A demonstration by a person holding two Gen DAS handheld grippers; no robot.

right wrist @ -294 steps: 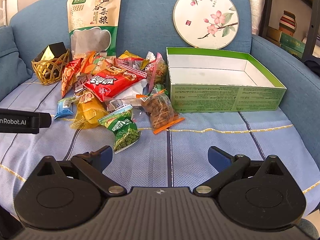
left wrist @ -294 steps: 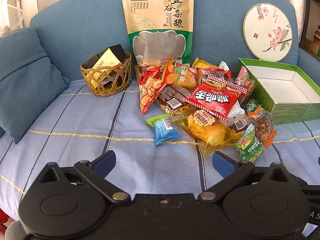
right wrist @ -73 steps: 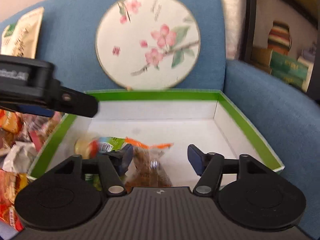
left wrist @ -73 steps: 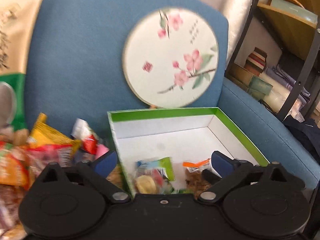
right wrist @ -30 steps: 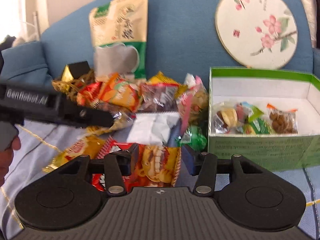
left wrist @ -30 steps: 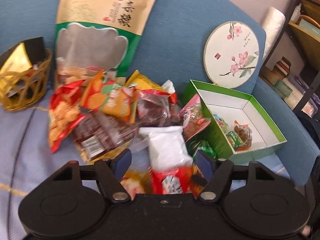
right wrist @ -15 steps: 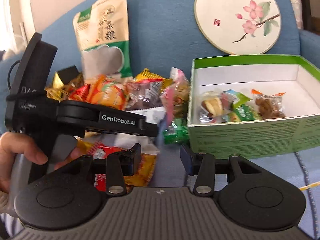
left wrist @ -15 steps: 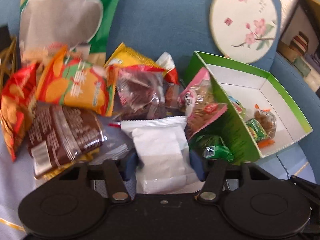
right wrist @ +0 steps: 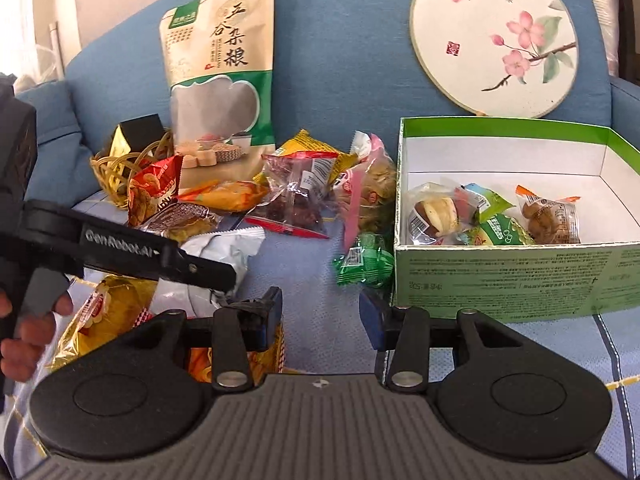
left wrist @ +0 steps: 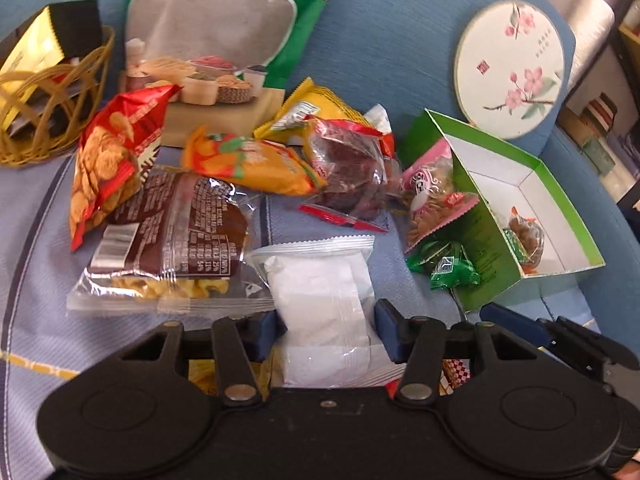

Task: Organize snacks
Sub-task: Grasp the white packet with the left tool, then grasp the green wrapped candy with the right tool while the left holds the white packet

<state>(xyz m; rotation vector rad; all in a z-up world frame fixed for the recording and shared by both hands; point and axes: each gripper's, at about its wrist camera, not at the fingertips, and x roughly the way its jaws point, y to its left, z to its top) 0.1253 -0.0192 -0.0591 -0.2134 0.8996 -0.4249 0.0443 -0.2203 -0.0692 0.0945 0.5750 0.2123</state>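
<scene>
The left gripper has dropped onto the white snack packet, its fingers closing around it, just left of the green box. Right gripper hovers before the box, fingers spread, holding nothing. Farther back, the box now holds several snacks; earlier it was empty.

Bright daylight, source at upper left behind the sofa, blown out there in the right wrist view. Glare on the white packet and the fan. Shadows soft. Slight motion blur in both views. Strong fisheye bending toward the edges; gripper bodies near the lens soft.
</scene>
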